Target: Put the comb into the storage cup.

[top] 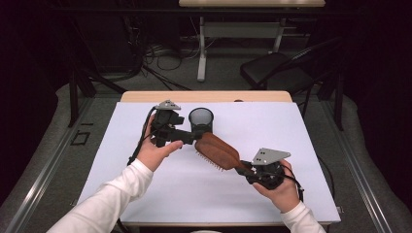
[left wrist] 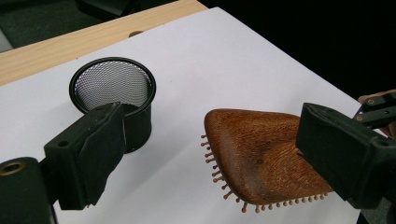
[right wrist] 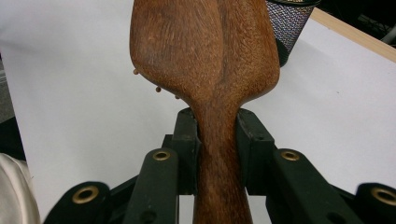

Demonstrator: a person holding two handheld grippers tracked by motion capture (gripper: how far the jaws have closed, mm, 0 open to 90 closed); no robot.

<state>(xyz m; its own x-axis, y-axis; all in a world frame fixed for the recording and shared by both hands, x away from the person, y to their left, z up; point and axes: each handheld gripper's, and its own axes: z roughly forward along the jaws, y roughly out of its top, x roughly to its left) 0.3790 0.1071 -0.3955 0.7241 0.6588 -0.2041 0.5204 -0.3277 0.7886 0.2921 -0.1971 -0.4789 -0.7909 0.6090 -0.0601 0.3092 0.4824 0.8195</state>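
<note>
Right gripper (right wrist: 218, 135) clamps the hairbrush (top: 217, 151) handle; left gripper (left wrist: 212, 154) gapes wide, seemingly untouching.

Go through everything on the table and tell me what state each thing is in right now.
wooden hairbrush: lifted, bristles facing down, handle clamped.
mesh pen cup: upright, looks empty.
right hand-held gripper: shut on the brush handle.
left hand-held gripper: jaws wide open around the brush head, not pressing it.
</note>
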